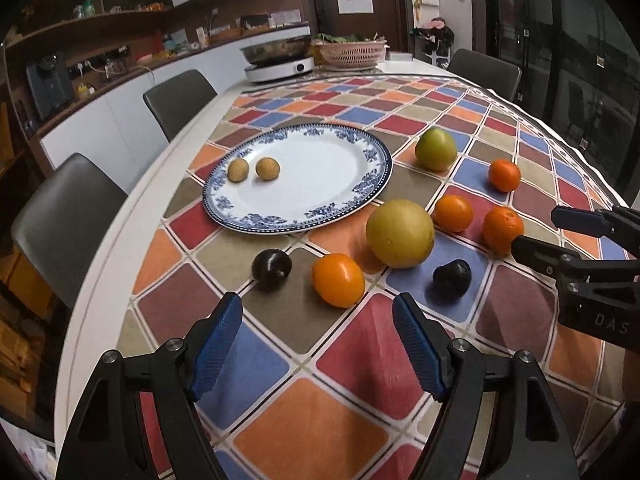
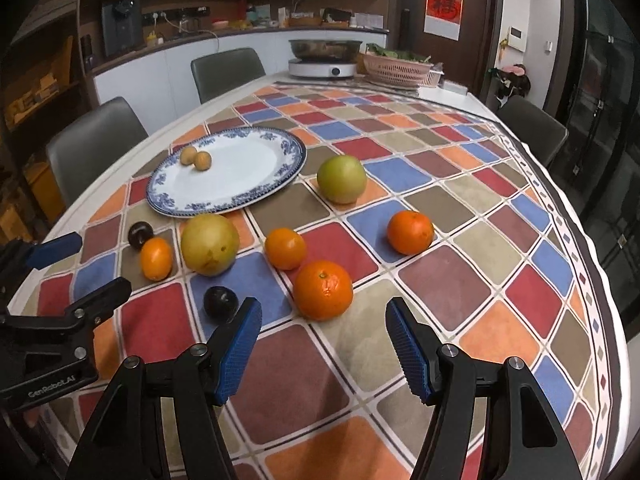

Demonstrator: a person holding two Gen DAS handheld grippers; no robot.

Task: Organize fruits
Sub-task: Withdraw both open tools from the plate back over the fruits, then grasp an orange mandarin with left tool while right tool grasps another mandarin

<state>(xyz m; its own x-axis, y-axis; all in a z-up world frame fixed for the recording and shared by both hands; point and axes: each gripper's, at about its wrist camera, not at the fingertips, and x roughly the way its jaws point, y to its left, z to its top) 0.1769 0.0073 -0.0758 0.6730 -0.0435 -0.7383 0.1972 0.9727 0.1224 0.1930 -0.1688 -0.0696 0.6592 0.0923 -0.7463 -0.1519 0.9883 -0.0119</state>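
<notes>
A blue-rimmed white plate [image 1: 316,176] [image 2: 240,172] holds two small brown fruits [image 1: 253,169]. Loose on the checked tablecloth lie a green apple [image 1: 436,149] [image 2: 342,179], a big yellow fruit [image 1: 400,233] [image 2: 209,244], several oranges and two dark plums [image 1: 271,269] [image 1: 452,278]. My left gripper [image 1: 317,301] [image 2: 104,262] is open and empty, with one orange [image 1: 338,279] just beyond its fingertips. My right gripper [image 2: 324,306] [image 1: 534,226] is open and empty too, just short of another orange [image 2: 323,290].
An induction cooker with a steel pot [image 2: 323,58] and a pink basket of greens [image 2: 396,67] stand at the table's far end. Grey chairs [image 1: 64,220] line the left side and another [image 2: 532,128] stands at the far right. The table edge curves close on both sides.
</notes>
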